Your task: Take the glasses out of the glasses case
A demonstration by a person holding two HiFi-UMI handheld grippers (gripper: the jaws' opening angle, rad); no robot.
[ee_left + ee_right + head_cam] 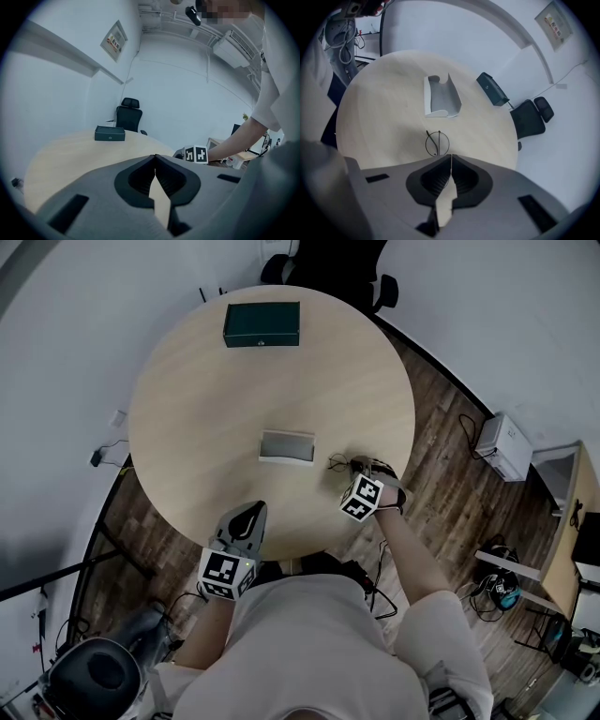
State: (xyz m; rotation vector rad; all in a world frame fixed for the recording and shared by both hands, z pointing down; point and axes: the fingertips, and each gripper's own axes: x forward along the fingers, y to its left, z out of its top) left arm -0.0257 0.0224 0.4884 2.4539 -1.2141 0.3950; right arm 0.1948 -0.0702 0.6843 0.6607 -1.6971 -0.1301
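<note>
L gripper was shut w/ nothing in it, over the table edge, nearer than the case. R gripper, right of the case, was clamped on the glasses, outside the open case. Beyond the case: green box, then chair.

We look from the head steeply down on the round table, high enough to take in its whole top. Our left gripper view sits low at the table's near edge and faces almost level across it. Our right gripper view hangs close over the table's near part, tilted steeply down. All three share the dark green box at the table's far edge. The head and right gripper views also share the glasses case at the table's middle.
</note>
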